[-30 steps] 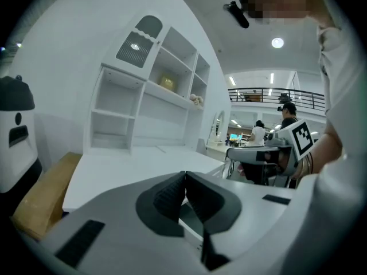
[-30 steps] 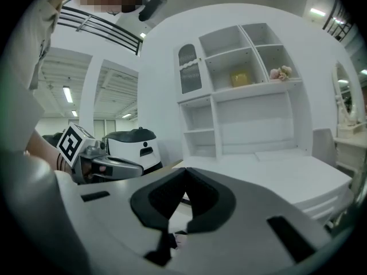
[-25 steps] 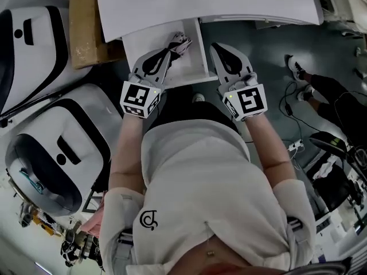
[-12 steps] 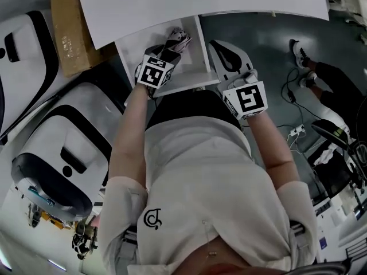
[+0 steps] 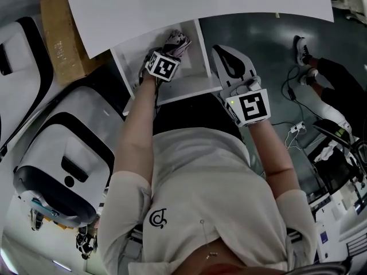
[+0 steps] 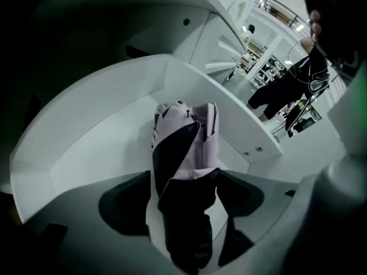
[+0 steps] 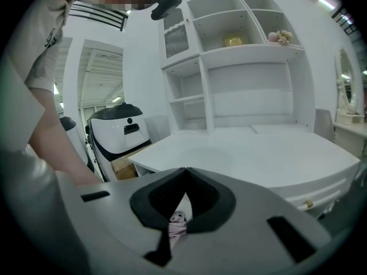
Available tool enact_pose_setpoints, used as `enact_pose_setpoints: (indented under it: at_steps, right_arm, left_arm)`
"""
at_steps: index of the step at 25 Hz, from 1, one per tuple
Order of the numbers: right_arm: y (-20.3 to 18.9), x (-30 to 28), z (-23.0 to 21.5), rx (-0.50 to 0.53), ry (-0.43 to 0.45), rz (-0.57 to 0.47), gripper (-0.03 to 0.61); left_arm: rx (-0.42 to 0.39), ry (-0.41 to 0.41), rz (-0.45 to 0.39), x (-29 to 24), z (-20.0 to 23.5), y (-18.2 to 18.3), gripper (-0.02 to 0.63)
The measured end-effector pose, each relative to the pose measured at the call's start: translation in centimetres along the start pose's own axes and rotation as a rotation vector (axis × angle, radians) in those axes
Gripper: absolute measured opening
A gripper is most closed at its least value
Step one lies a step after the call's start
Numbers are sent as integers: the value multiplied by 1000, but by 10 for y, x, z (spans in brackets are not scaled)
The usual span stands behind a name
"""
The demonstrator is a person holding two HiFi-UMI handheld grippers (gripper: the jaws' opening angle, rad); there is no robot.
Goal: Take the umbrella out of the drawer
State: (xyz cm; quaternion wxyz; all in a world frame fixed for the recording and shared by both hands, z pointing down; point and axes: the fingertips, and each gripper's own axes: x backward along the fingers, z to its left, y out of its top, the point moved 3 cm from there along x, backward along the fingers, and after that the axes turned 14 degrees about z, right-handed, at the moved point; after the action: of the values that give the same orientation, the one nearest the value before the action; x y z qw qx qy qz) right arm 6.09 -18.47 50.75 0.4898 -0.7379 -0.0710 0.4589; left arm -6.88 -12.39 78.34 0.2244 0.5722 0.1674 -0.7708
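Inside drawer (image 6: 103, 125), left tongs (image 6: 184, 182) opening astride umbrella (image 6: 195, 136), mostly hidden overhead, right tongs (image 7: 184, 175) together.

Right gripper (image 7: 184, 169) jaws together, white desk (image 7: 258, 153), shelves (image 7: 229, 56) behind

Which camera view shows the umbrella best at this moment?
The left gripper view: the folded pink-and-black umbrella lies close and central in the white drawer. The head view shows only its pink end from above. The right gripper view gives just a pink sliver low in frame.
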Motion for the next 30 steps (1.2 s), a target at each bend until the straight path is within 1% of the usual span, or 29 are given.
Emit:
enact_pose_setpoints:
  at_steps: [2, 4, 8, 10, 12, 15, 19, 21, 24, 28, 30]
  right_arm:
    - [-3, -2, -4, -12, -12, 6, 8]
    - [-5, -3, -8, -22, -23, 10, 8]
    - [-9, -5, -15, -45, -46, 20, 8]
    - [-13, -7, -17, -55, -54, 27, 8]
    - [-14, -8, -19, -56, -57, 26, 8]
    - [-13, -6, -22, -56, -61, 19, 8]
    - [-15, -3, -23, -78, -53, 10, 8]
    - [-13, 0, -20, -63, -42, 8, 8]
    - [-12, 7, -17, -52, -25, 0, 8]
    - [-2, 21, -14, -20, -11, -15, 8]
    - [2, 29, -14, -11, -6, -26, 8]
  left_arm:
    - [4, 14, 22, -10, 1, 1, 356]
    - [14, 50, 31, -15, 4, 0, 356]
    - [2, 173, 3, -17, 12, 2, 318]
    - [8, 201, -8, -19, 13, 1, 310]
    - [23, 204, -9, -18, 14, 1, 290]
    - [50, 195, -18, -15, 16, 2, 243]
    - [72, 163, -15, -14, 13, -3, 225]
    - [57, 141, -3, -14, 7, -7, 215]
    - [2, 127, 24, -7, -3, -12, 210]
    - [16, 110, -13, 15, -10, -7, 207]
    - [1, 121, -32, 29, -15, -3, 207]
